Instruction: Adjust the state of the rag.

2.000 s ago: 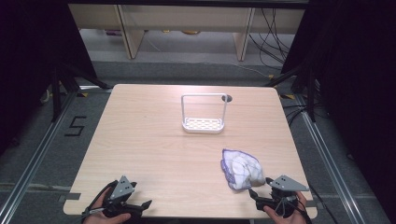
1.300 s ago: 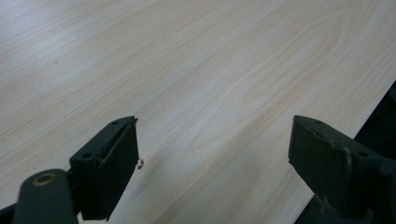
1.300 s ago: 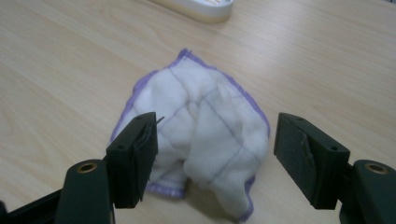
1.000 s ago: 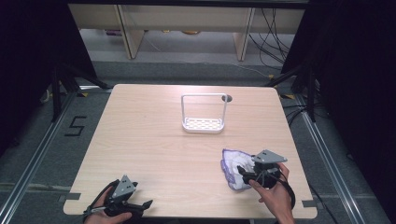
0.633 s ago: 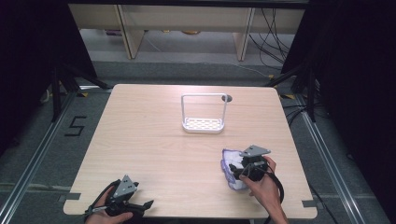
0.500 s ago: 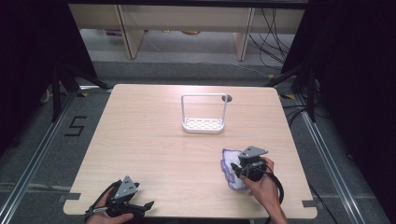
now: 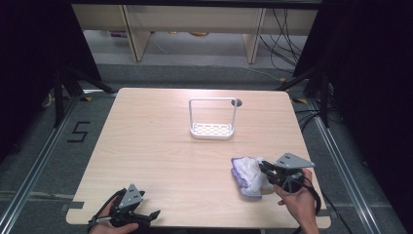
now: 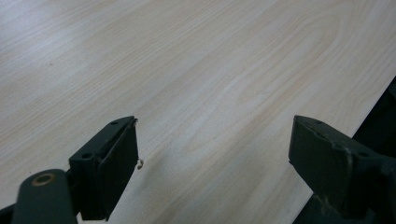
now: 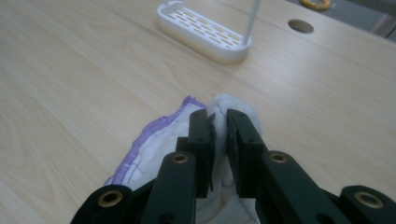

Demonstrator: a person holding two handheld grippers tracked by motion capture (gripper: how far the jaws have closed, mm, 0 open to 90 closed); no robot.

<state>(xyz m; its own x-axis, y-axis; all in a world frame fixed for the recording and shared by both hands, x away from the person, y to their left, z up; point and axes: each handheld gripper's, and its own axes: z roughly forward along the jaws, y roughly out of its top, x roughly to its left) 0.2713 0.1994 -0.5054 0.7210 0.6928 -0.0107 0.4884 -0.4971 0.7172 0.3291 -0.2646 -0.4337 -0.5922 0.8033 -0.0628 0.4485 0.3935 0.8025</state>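
Where pinched: crumpled white, purple-edged cloth (image 9: 154, 140)

Pale wooden table (image 7: 146, 146) on grey floor (image 7: 39, 161), shelving (image 7: 195, 24) behind, dark surroundings.

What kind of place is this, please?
Probably a lab recording station: a bare wooden table inside a dark frame, loose cables on the floor behind, and a taped number five beside it.

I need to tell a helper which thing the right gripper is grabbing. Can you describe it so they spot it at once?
Start at the light wooden table and go to its near right corner, in front of the white rack. There lies a crumpled white cloth with a purple edge, pinched by the right gripper. It is the only soft thing on the table.
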